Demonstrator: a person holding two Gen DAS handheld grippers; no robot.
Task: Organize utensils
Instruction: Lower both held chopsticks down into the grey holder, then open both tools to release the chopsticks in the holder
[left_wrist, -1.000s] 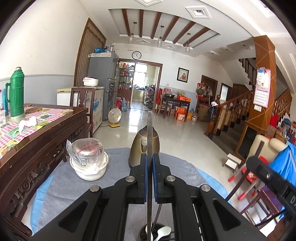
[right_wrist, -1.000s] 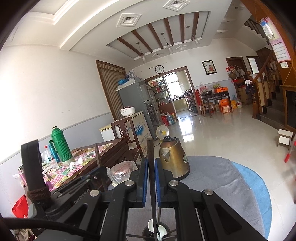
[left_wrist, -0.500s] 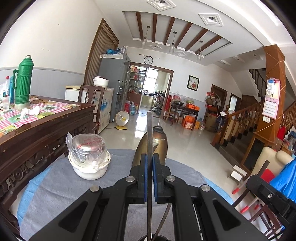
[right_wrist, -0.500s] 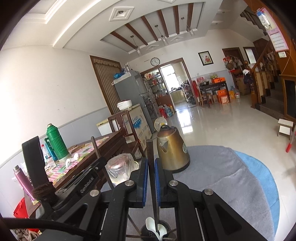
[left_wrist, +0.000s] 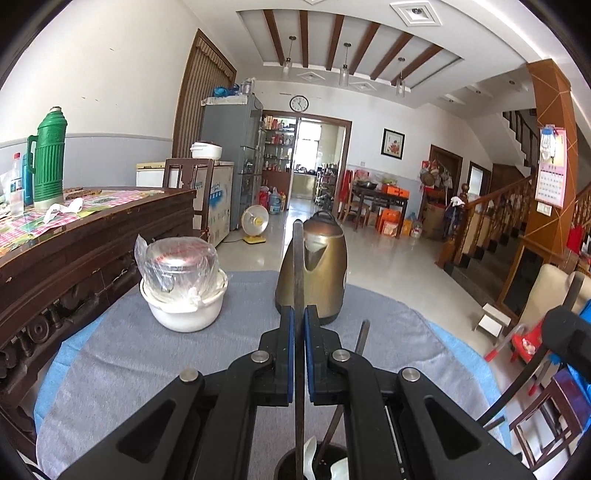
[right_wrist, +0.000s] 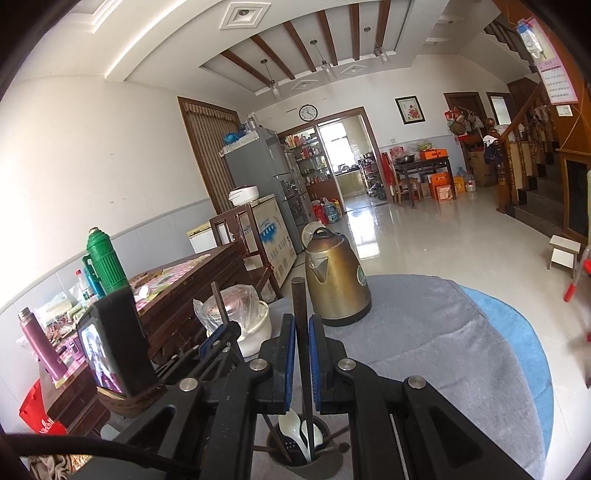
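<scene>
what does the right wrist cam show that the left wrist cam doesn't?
Only the right wrist view: the left gripper seen from the side with its chopstick, a purple flask and a red crate at the left edge, and the holes in the utensil holder.

Only the left wrist view: a cream chair and a red plastic chair on the right.

Both: each gripper shut on a dark chopstick above the holder with white spoons, plus the brass kettle, the white bowl under plastic, the grey cloth and the green thermos.
</scene>
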